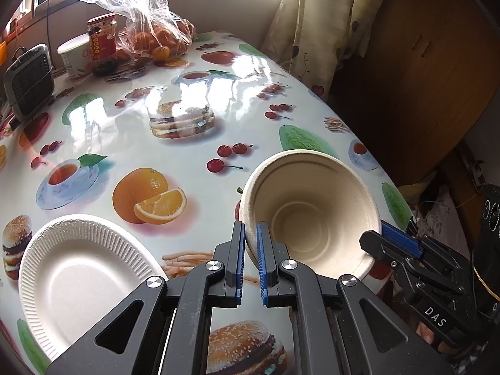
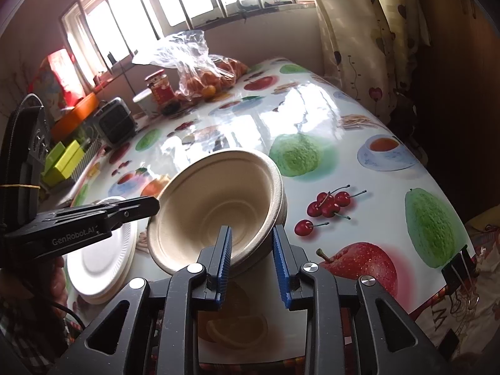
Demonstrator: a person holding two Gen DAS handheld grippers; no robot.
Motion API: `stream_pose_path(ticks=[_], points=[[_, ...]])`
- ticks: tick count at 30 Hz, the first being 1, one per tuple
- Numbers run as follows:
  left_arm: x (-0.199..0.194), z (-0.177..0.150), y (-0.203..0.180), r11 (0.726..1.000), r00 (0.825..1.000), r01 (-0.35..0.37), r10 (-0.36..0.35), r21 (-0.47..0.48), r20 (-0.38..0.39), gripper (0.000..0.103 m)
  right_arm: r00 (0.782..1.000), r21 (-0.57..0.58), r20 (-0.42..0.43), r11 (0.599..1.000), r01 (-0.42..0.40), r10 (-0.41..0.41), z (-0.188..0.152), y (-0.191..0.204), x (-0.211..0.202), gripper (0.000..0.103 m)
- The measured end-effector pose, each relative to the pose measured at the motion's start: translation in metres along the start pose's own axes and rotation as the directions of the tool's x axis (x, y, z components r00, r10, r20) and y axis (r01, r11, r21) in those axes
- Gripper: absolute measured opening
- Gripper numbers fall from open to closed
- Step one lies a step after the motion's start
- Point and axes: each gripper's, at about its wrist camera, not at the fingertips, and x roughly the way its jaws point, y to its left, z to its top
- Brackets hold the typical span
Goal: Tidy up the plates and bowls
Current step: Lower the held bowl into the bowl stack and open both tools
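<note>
In the left wrist view, the left tool (image 1: pixel 250 228) is clamped on the near-left rim of a beige paper bowl (image 1: pixel 315 215), its two blue pads pressed together on the thin wall. The bowl is tilted, its opening turned toward the camera, over the near right part of the counter (image 1: pixel 193 143), which carries a glossy cloth printed with fruit, burgers and teacups. To the left, near the counter's edge, lies a white paper plate (image 1: pixel 81 275) with a ribbed rim, flat on the cloth and apart from the bowl. The right tool (image 1: pixel 387 234) comes in from the right with one blue pad just beside the bowl's right rim. At the far left of the counter stand a red-labelled jar (image 1: pixel 101 43), a white tub (image 1: pixel 73 56) beside it, a clear bag of oranges (image 1: pixel 156 31) and a small grey heater (image 1: pixel 28 81).

In the right wrist view, the right tool (image 2: pixel 252 231) has its fingers apart, with the bowl's (image 2: pixel 215 209) near rim between them; the left pad sits inside the bowl and the right pad stands outside its wall, and whether they touch cannot be told. The bowl looks like more than one, nested. The left tool (image 2: pixel 150 207) reaches in from the left to the bowl's left rim. Below it lies a small stack of white plates (image 2: pixel 100 265). A curtain (image 2: pixel 359 47) hangs at the far right.
</note>
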Motion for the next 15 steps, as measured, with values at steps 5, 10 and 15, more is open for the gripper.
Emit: stream_pose_path(ticks=[5, 10, 15], points=[[0.0002, 0.0002, 0.0000, 1.000, 1.000, 0.001, -0.001, -0.001, 0.001, 0.008, 1.000, 0.001, 0.001, 1.000, 0.000, 0.000, -0.0002, -0.0009, 0.0000, 0.026], [0.0004, 0.0000, -0.0007, 1.000, 1.000, 0.001, -0.001, 0.000, 0.002, 0.008, 1.000, 0.000, 0.002, 1.000, -0.001, 0.001, -0.0004, -0.0012, 0.0001, 0.031], [0.0009, 0.0002, 0.0009, 1.000, 1.000, 0.003, -0.003, -0.003, 0.004, 0.017, 1.000, 0.006, 0.005, 1.000, 0.010, -0.010, 0.0044, -0.0077, -0.0002, 0.036]])
